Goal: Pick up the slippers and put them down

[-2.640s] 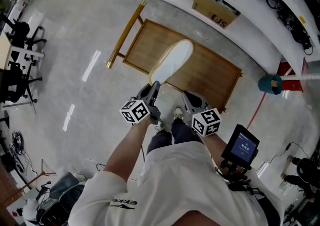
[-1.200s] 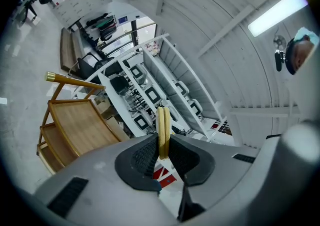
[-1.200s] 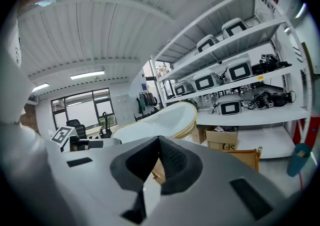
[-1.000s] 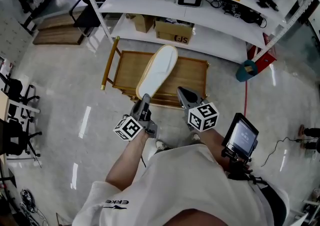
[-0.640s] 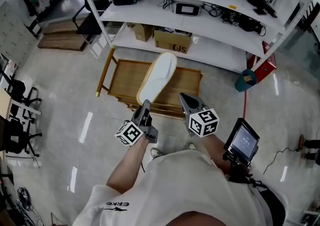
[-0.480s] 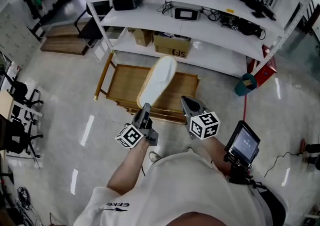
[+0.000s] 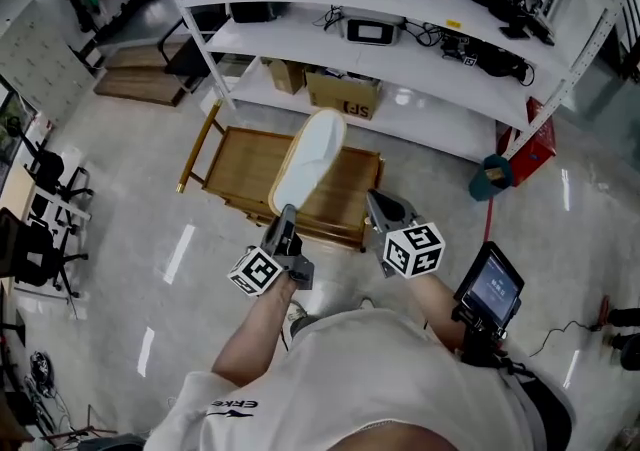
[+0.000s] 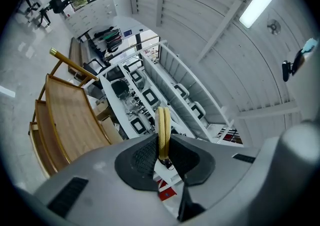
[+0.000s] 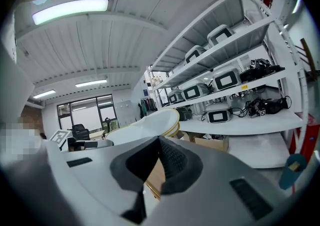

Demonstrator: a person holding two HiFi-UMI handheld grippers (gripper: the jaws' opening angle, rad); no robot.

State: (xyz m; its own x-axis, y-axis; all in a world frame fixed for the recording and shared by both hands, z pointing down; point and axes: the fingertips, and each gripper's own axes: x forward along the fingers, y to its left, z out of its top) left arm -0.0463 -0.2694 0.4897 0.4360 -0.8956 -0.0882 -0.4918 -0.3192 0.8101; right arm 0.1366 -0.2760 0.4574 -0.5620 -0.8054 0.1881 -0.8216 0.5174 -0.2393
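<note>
A pair of white slippers (image 7: 310,161) with yellow edging sticks out forward from my left gripper (image 7: 287,216), held in the air above a low wooden cart (image 7: 240,164). In the left gripper view the two soles (image 8: 162,125) show edge-on, pressed together between the dark pads (image 8: 142,157), so my left gripper (image 8: 162,145) is shut on them. My right gripper (image 7: 378,202) hovers beside it on the right, over the cart's near right corner. Its pads (image 9: 175,162) meet at the tip with nothing between them. The slippers (image 9: 145,124) also show at the left of the right gripper view.
White shelving (image 7: 420,54) with screens and cables runs behind the cart, and cardboard boxes (image 7: 343,91) stand on the floor beneath it. A teal bin (image 7: 492,177) stands to the right. A small screen (image 7: 490,289) hangs by my right arm. Office chairs (image 7: 45,184) stand far left.
Both grippers have travelled on together with the person, slippers still clamped in the left one. More of the shelving has come into view and the cart has shifted left in the picture.
</note>
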